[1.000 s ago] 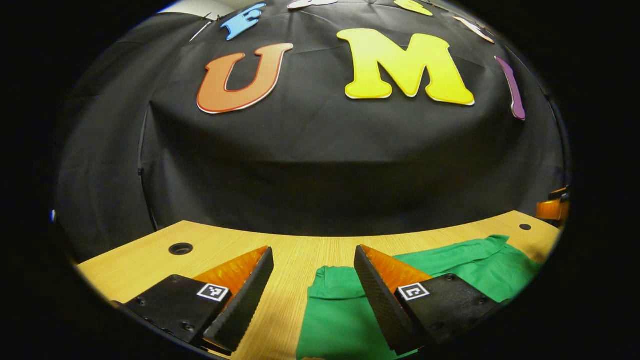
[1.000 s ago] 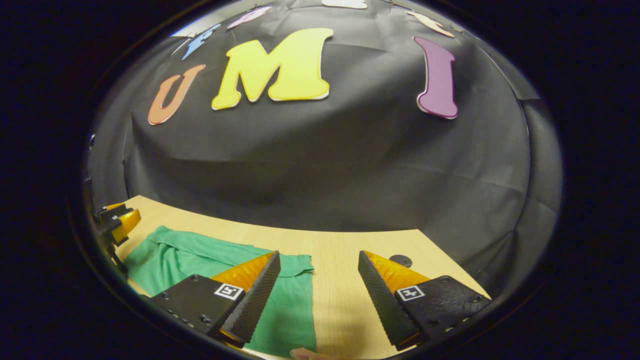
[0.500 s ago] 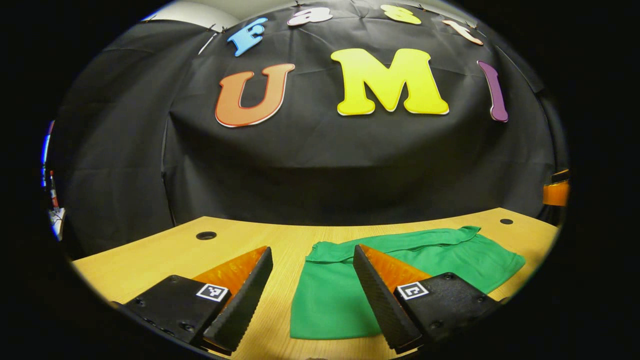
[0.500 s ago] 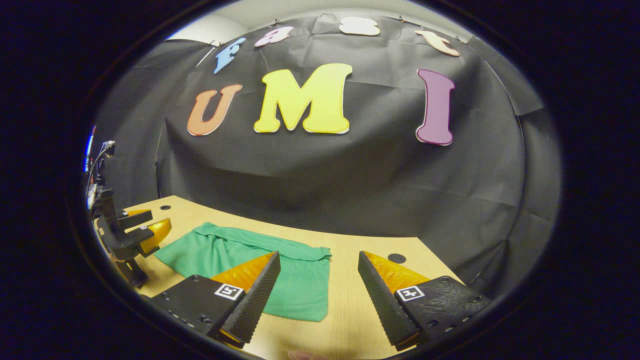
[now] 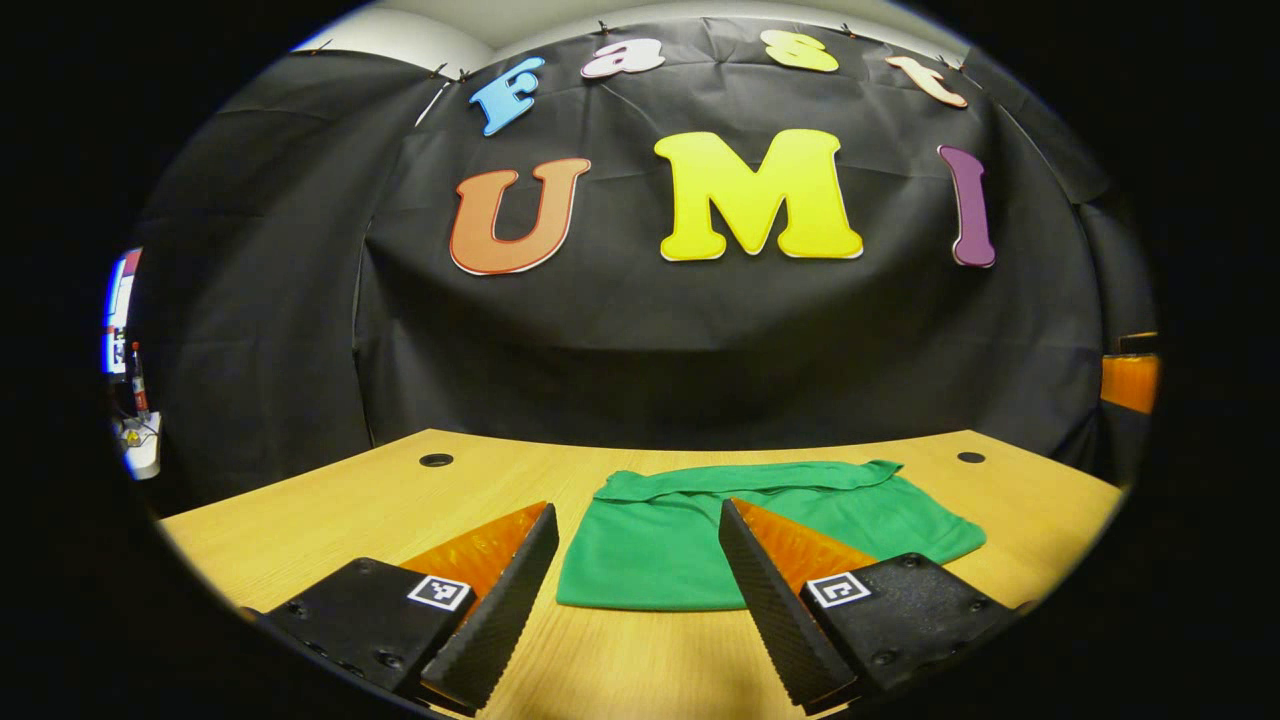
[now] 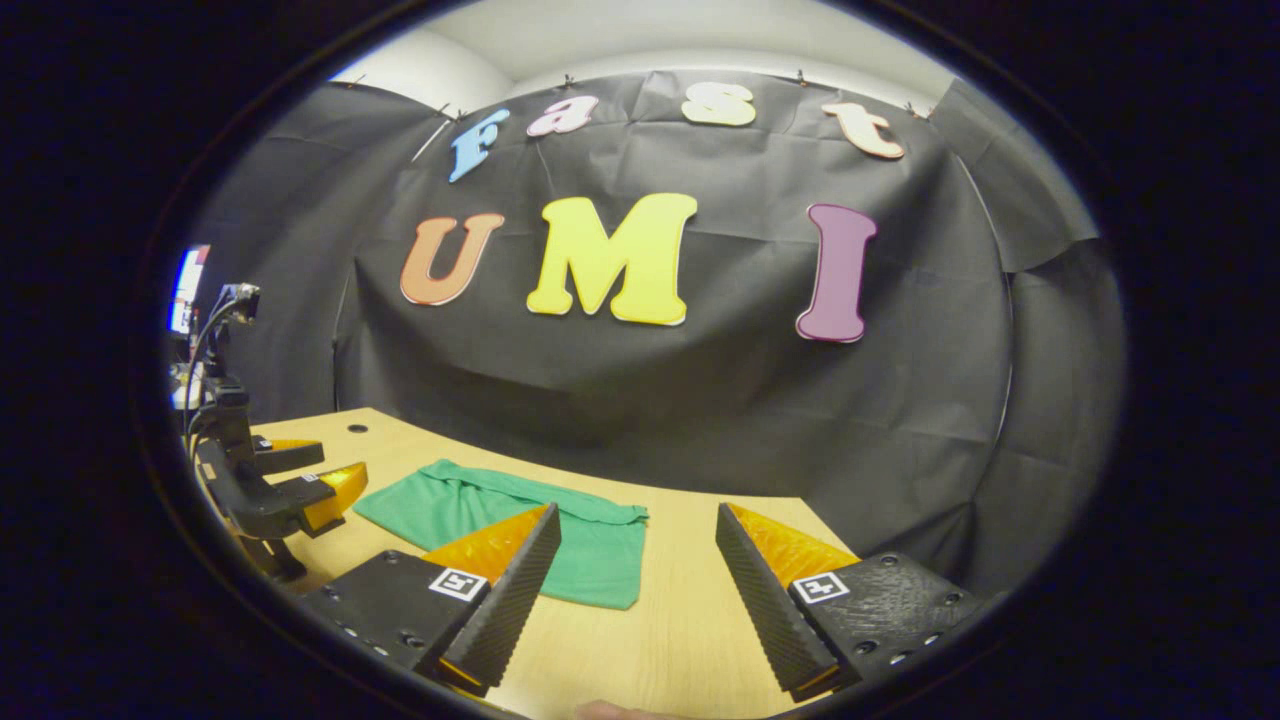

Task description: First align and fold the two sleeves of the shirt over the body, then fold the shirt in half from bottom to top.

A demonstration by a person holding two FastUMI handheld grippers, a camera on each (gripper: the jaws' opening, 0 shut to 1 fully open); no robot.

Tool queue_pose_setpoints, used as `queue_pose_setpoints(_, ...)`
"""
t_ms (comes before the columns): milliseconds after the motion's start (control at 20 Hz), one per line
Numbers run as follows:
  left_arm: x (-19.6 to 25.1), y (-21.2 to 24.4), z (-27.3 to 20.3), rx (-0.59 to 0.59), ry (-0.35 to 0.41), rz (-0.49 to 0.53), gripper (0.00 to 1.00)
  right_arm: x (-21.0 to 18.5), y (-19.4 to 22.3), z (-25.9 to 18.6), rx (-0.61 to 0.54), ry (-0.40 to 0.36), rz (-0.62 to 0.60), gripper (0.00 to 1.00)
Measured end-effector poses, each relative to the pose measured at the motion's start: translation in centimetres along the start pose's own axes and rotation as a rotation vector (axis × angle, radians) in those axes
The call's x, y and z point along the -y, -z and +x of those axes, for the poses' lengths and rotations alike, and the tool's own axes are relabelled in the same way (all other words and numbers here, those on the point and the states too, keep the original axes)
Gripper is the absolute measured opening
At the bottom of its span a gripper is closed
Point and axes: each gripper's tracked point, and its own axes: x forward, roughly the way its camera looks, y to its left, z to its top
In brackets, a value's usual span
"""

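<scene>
The green shirt (image 5: 660, 535) lies folded into a flat, compact rectangle on the wooden table (image 5: 320, 510); in the right gripper view the shirt (image 6: 590, 545) sits left of centre. My left gripper (image 5: 634, 560) is open above the table's near side, with nothing between its fingers and the shirt a little beyond them. My right gripper (image 6: 636, 565) is open too, holding nothing, to the right of the shirt. The left gripper (image 6: 300, 480) shows again at the far left of the right gripper view, apart from the cloth.
Round cable holes (image 5: 435, 460) (image 5: 970, 457) sit near the table's far corners, with another hole (image 6: 357, 428) in the right gripper view. The black booth wall rises right behind the table's far edge. Equipment stands at the left (image 5: 130, 400).
Both grippers have drawn back and up from the shirt, which now lies farther off and whole in view. Both stayed open throughout.
</scene>
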Motion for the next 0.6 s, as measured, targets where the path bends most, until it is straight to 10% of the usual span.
queue_pose_setpoints(600, 2.8, -4.9, -15.7, -0.035, 0.073, 0.1, 1.0, -0.5, -1.7, -14.9, 0.052, -0.008, 0.065, 0.93)
